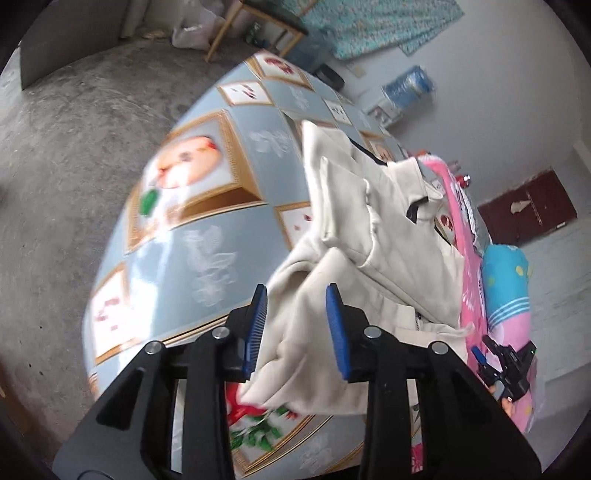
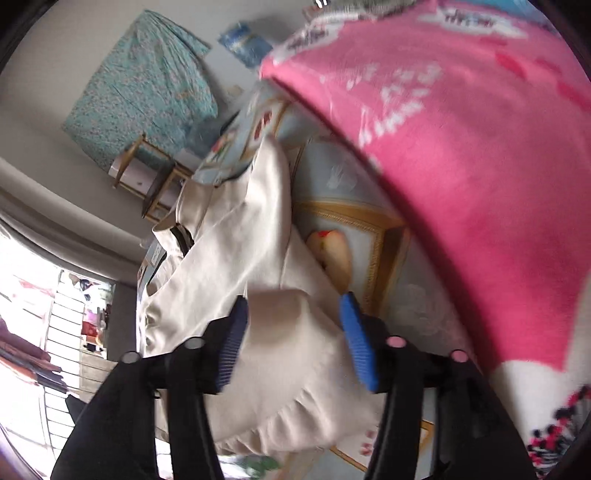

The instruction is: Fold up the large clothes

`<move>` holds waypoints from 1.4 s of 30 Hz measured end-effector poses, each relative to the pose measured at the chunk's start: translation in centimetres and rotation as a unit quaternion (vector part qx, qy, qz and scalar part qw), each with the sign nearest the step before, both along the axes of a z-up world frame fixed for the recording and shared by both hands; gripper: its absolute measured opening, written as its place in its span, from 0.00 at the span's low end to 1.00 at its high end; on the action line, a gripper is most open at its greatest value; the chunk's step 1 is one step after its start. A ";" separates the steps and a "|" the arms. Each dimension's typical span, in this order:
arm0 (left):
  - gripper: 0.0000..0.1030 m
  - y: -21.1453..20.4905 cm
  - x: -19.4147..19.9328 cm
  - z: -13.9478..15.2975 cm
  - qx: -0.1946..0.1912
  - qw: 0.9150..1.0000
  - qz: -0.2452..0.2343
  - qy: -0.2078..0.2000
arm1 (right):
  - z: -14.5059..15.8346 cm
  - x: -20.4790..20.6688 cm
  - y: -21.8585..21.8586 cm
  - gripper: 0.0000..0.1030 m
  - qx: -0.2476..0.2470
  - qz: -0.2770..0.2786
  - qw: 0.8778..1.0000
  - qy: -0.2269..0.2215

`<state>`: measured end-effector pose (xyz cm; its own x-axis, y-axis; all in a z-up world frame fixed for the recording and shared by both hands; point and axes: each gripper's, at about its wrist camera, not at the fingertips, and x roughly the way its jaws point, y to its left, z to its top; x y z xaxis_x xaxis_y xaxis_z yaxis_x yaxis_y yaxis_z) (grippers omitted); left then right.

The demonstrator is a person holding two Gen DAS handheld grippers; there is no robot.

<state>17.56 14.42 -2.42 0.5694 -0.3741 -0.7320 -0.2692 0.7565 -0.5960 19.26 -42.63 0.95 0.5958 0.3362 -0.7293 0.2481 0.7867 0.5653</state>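
Observation:
A cream-white garment [image 1: 373, 236] with dark zips lies crumpled on the patterned tablecloth [image 1: 207, 206]. My left gripper [image 1: 297, 295] is open, its blue pads [image 1: 258, 325] standing either side of a cream fold at the garment's near end. In the right wrist view the same cream garment [image 2: 236, 280] stretches away. My right gripper [image 2: 295, 302] is open with a rounded cream fold between its blue pads [image 2: 356, 339]. The right gripper also shows in the left wrist view [image 1: 502, 365], at the table's right edge.
A pink printed blanket [image 2: 461, 177] lies beside the garment, with a blue and pink bundle [image 1: 508, 288] past it. A wooden chair [image 1: 258, 22], a teal cloth [image 2: 144, 85] on the wall and a concrete floor [image 1: 74, 147] surround the table.

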 end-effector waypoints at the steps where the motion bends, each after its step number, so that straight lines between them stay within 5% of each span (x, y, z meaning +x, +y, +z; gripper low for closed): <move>1: 0.31 0.1 -0.7 0.1 0.004 1.000 0.001 -0.002 | 0.3 -0.8 -0.2 0.56 -0.008 0.000 1.000 -0.003; 5: 0.46 -0.4 -4.1 -0.2 -0.013 1.000 -0.015 0.003 | 0.5 -4.9 -0.6 0.57 -0.009 0.006 1.000 0.005; 10: 0.49 -1.9 -6.2 -2.8 -0.066 0.997 -0.008 0.030 | -1.8 -9.1 -0.2 0.57 -0.001 -0.001 0.999 0.040; 15: 0.49 -2.4 -5.5 -4.5 -0.091 0.995 0.026 0.019 | -4.5 -9.0 0.0 0.57 0.015 -0.010 0.998 0.052; 19: 0.47 -3.1 -4.7 -4.3 -0.072 0.996 0.048 0.007 | -4.2 -7.4 0.3 0.57 -0.004 -0.031 0.999 0.030; 21: 0.44 -3.4 -4.6 -4.3 -0.064 0.996 0.059 -0.003 | -4.4 -6.8 0.3 0.49 -0.014 -0.048 0.999 0.021; 24: 0.28 -4.7 -3.8 -4.1 -0.002 0.999 0.050 -0.006 | -4.6 -5.2 1.4 0.30 -0.049 -0.053 0.997 0.016; 26: 0.21 -6.3 -3.5 -2.5 0.081 0.996 0.017 -0.021 | -3.9 -4.7 2.4 0.14 -0.090 -0.043 0.995 0.014; 30: 0.16 -8.7 -6.1 3.8 0.203 0.973 -0.050 -0.094 | 0.8 -6.3 4.0 0.12 -0.153 -0.020 0.988 -0.030; 35: 0.15 -7.0 -9.5 6.7 0.189 0.974 -0.080 -0.093 | 4.9 -9.2 4.9 0.11 -0.175 0.018 0.983 -0.051; 39: 0.19 -4.2 -10.0 0.9 0.147 0.985 -0.088 -0.011 | 1.2 -10.2 3.1 0.14 -0.137 0.046 0.989 -0.016; 41: 0.27 -3.7 -9.8 -2.3 0.153 0.984 -0.089 0.033 | -1.6 -10.0 1.9 0.21 -0.119 0.049 0.992 0.013; 42: 0.28 -3.3 -10.0 -2.5 0.140 0.986 -0.086 0.019 | -2.6 -10.1 0.9 0.22 -0.100 0.042 0.994 0.018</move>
<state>7.55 11.10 -4.93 0.4855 -0.2429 -0.8398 -0.1412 0.9262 -0.3495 9.16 -41.75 -1.68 0.5437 0.2306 -0.8070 0.1934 0.9012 0.3879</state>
